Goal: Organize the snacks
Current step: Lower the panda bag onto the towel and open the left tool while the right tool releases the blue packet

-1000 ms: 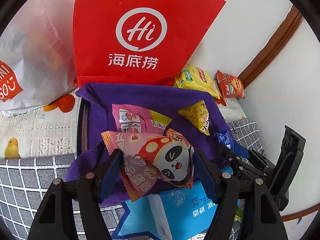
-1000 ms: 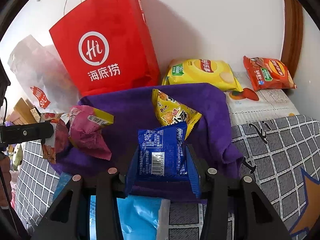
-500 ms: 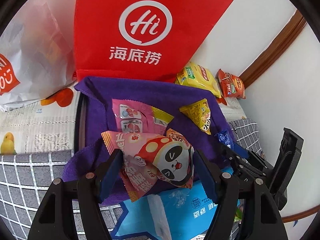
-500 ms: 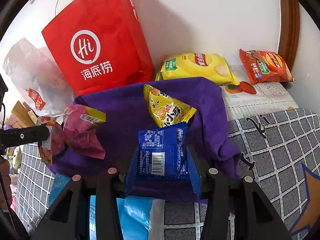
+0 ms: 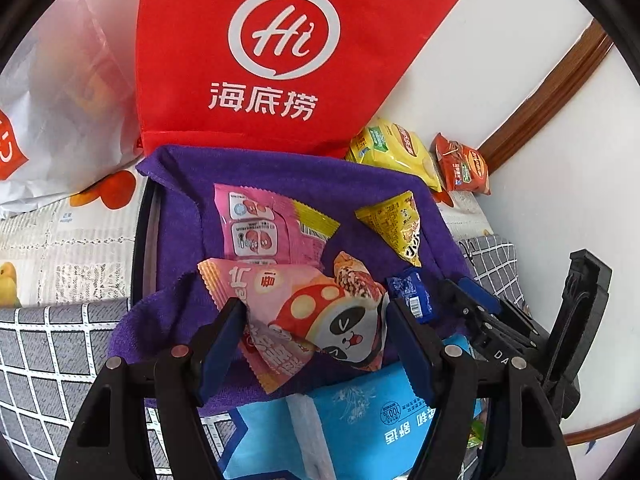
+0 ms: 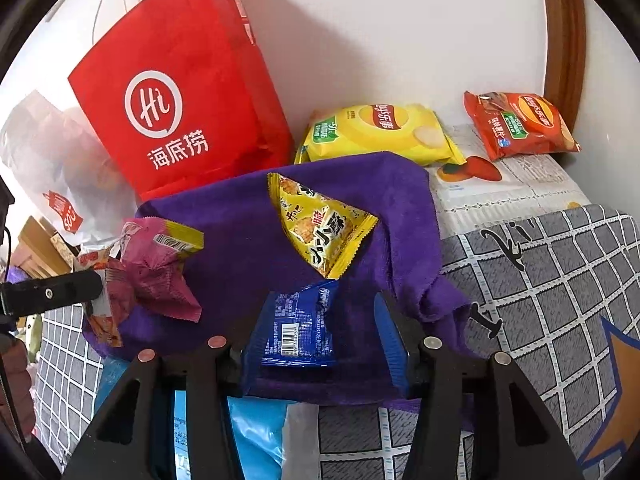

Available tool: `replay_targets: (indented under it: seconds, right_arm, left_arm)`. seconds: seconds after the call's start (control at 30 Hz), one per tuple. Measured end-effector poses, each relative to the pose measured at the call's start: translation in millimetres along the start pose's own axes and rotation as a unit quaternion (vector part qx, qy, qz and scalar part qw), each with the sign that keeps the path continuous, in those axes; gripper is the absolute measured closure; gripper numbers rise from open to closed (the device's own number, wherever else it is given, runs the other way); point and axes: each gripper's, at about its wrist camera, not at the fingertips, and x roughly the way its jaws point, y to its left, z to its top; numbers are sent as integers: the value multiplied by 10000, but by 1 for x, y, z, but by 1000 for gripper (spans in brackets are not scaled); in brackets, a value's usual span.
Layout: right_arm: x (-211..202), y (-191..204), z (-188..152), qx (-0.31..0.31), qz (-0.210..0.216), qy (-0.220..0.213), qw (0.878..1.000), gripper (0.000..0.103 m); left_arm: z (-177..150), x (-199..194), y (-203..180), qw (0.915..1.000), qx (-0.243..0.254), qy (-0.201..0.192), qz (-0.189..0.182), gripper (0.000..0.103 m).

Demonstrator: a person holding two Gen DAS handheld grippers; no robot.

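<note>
My left gripper (image 5: 316, 320) is shut on a pink panda snack pack (image 5: 308, 320), held over the near edge of a purple towel-lined tray (image 5: 280, 168). A pink pack (image 5: 260, 224) and a yellow triangular pack (image 5: 396, 224) lie on the towel. My right gripper (image 6: 320, 340) is open; a small blue pack (image 6: 298, 328) rests on the towel (image 6: 240, 216) against its left finger, with a gap to the right finger. The yellow triangular pack (image 6: 320, 224) lies just beyond. The pink pack (image 6: 160, 268) and the left gripper's finger (image 6: 52, 294) show at left.
A red Hi bag (image 5: 276, 52) stands behind the tray, a white plastic bag (image 5: 52, 112) to its left. Yellow chips (image 6: 380, 132) and red chips (image 6: 520, 124) lie at the back right by the wall. A blue tissue pack (image 5: 360, 420) lies near me on the grey checked cloth (image 6: 540, 300).
My right gripper has opened and the blue pack has dropped onto the towel, tilted to the left. Both grippers have moved slightly forward. The left gripper still holds the panda pack.
</note>
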Motion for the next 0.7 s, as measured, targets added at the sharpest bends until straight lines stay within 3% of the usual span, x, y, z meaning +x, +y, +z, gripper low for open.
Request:
replay_targets:
  seconds: [0.33, 0.7]
  right_arm:
    - [-2, 0, 1, 55, -4, 23, 10000, 45]
    - [-22, 14, 0, -209, 98, -335, 9992, 45]
  left_arm:
    - [1, -1, 0, 10000, -44, -16, 38, 31]
    - [2, -6, -3, 9999, -9, -63, 117, 29]
